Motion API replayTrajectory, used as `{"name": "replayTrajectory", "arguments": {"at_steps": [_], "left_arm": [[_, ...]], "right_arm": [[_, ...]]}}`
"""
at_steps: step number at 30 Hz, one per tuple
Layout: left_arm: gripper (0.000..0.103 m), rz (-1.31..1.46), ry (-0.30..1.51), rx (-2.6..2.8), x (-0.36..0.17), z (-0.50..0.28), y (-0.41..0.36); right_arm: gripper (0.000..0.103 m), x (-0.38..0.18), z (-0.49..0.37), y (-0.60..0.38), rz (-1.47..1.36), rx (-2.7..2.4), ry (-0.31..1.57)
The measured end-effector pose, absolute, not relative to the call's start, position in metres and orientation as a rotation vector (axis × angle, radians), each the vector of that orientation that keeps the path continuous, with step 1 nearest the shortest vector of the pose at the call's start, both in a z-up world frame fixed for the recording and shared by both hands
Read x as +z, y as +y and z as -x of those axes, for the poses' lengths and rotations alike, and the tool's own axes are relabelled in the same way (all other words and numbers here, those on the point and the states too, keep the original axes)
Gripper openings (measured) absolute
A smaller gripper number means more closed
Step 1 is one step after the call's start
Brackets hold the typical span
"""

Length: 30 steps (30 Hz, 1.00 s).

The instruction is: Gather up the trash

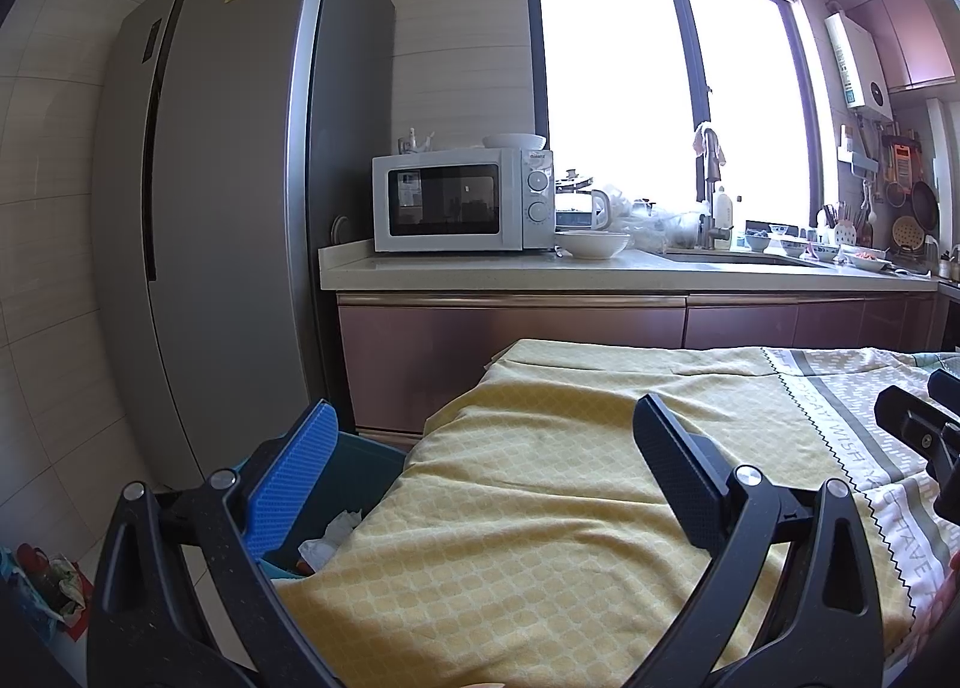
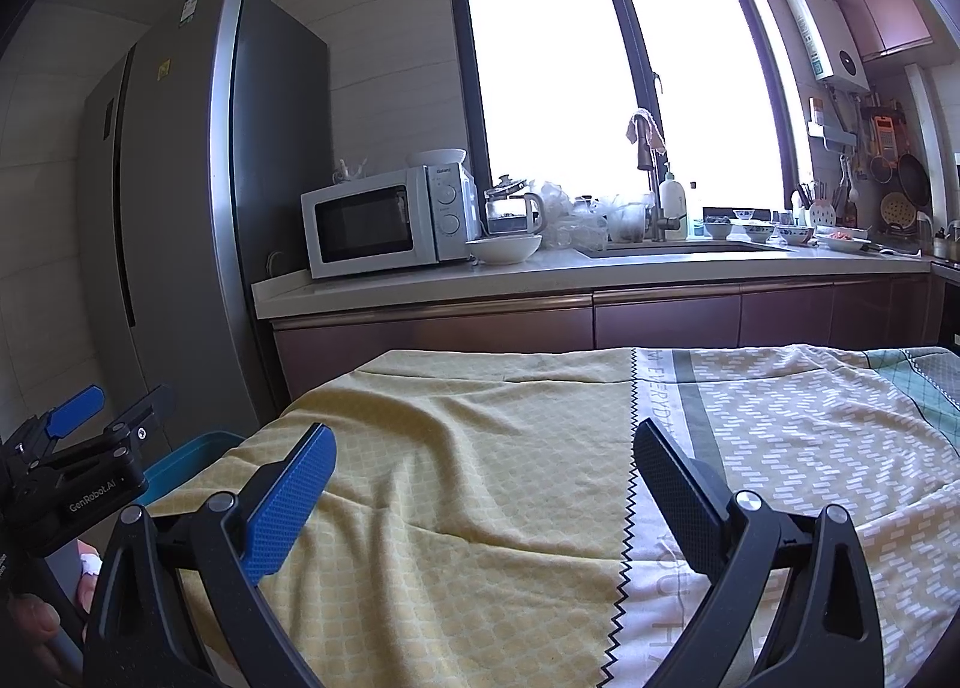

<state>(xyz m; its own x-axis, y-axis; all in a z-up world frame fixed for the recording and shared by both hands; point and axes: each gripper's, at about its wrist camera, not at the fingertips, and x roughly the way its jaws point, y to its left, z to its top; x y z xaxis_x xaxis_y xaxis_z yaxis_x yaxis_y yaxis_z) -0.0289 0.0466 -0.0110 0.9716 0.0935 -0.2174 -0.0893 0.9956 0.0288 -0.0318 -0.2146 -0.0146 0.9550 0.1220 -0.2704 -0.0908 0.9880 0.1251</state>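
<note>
Two wide-open, empty tools (image 1: pixel 486 466) (image 2: pixel 483 484); seemingly crumpled tissue (image 1: pixel 330 538) in bin (image 1: pixel 354 460) beside left tool.

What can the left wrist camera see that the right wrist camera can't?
Only the left wrist view looks down into the teal bin, where crumpled white tissue lies, and shows colourful packaging on the floor.

Only the right wrist view shows the whole left gripper from outside, open, and the tablecloth's green checked corner.

Both show the yellow tablecloth, microwave, white bowl, grey fridge and bright window. The right gripper is open too.
</note>
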Motion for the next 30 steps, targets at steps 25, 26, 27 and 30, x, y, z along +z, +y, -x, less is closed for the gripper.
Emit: {"name": "replayTrajectory", "arguments": {"at_steps": [25, 26, 27, 30], "left_arm": [[0.097, -0.019, 0.21, 0.084, -0.0102, 0.0289, 0.0474], [0.097, -0.019, 0.21, 0.083, -0.0104, 0.0288, 0.0476], [0.097, -0.02, 0.21, 0.084, -0.0102, 0.0288, 0.047], [0.097, -0.019, 0.212, 0.083, -0.0101, 0.0287, 0.0469]], "right_arm": [[0.096, -0.0146, 0.0361, -0.2167, -0.117, 0.098, 0.268], [0.096, -0.0148, 0.0359, -0.2166, -0.117, 0.098, 0.27], [0.096, -0.0146, 0.0358, -0.2163, -0.118, 0.097, 0.27], [0.096, -0.0147, 0.0362, -0.2161, -0.118, 0.097, 0.27]]}}
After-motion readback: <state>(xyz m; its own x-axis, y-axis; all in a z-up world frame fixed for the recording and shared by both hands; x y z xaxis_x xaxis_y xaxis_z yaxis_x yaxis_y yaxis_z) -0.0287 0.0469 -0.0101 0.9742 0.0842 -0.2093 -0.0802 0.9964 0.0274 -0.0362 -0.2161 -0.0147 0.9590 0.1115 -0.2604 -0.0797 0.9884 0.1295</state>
